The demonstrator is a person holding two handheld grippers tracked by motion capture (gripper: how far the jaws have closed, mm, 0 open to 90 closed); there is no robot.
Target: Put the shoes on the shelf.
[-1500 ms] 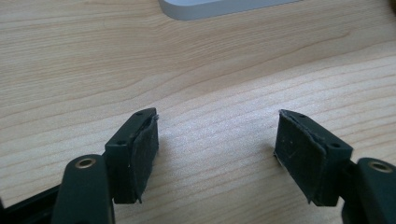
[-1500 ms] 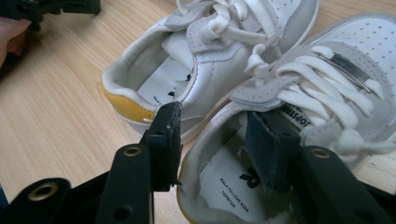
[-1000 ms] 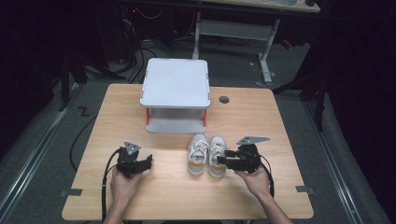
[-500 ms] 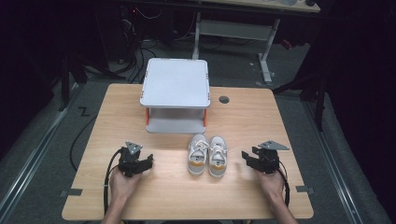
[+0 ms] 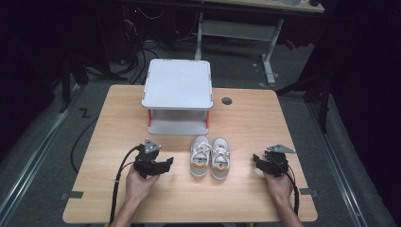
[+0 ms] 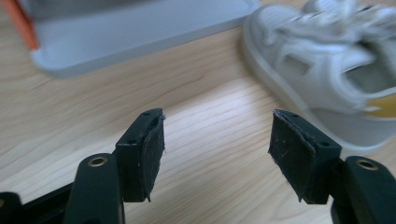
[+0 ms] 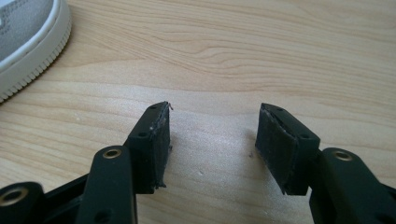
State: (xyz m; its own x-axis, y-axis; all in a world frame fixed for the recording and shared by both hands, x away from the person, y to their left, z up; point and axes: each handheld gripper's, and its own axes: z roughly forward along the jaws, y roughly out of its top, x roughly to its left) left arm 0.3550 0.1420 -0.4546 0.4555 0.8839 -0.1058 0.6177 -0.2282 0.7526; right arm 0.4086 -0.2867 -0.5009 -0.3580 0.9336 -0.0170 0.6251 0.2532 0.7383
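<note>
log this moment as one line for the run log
left gripper: open, empty, left of shoes | right gripper: open, empty, right of shoes | pair of shoes: side by side on table, in front of shelf

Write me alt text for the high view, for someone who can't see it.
A pair of small white sneakers sits side by side on a wooden table, in front of a two-tier white rack. A person's hands hold the left gripper and right gripper, both open and empty, either side of the shoes.

A pair of small white shoes with grey toes and orange heel patches stands upright, side by side. They sit toward the table's near edge, around its middle, toes pointing to the far edge.
</note>
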